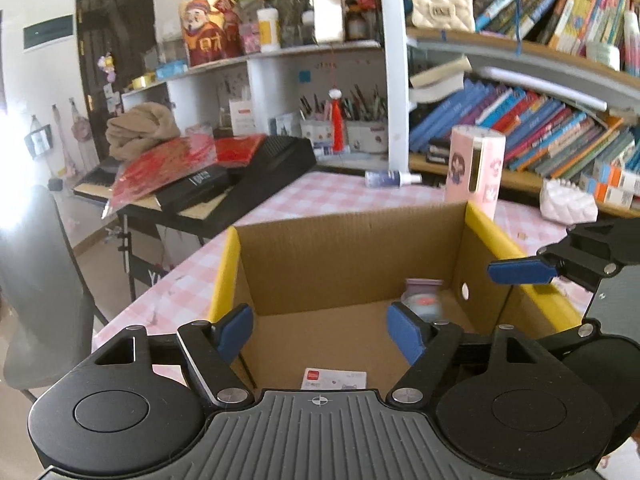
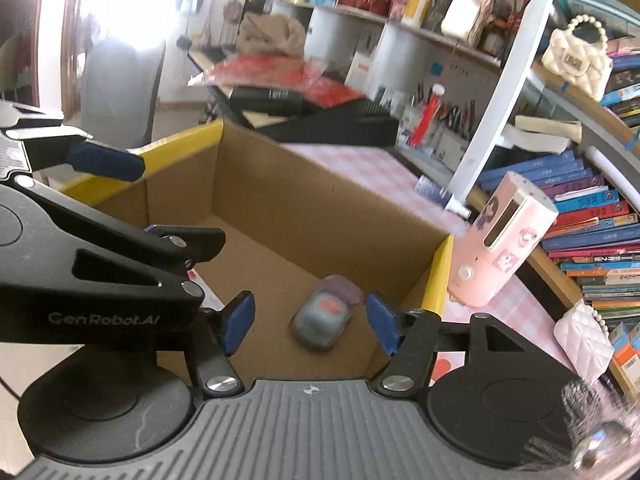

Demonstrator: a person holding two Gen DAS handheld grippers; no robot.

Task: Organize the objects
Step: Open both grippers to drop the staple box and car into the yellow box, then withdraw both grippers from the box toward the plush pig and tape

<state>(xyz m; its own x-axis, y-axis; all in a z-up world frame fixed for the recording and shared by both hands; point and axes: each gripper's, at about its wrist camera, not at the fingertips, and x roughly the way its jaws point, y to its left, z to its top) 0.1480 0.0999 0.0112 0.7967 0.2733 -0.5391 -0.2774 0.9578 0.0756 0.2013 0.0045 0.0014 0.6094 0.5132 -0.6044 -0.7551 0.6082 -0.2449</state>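
Cardboard box point(image 1: 344, 264) on the desk point(image 1: 320, 196): holds grey pouch point(image 2: 322, 322) at its right wall, white card point(image 1: 334, 380) near edge. Left gripper point(image 1: 320, 334) and right gripper point(image 2: 308, 318): jaws apart, empty (between placements). Next, probably: fetch pink dispenser point(image 2: 500, 244).

Domestic study or bedroom: crowded bookshelves point(image 1: 520, 128), pen holders point(image 1: 352, 124), a cream quilted handbag point(image 1: 440, 4), an electronic keyboard point(image 1: 224, 172) under clutter, and a table with pink checked cloth point(image 1: 320, 196) bearing a cardboard box point(image 1: 348, 248)
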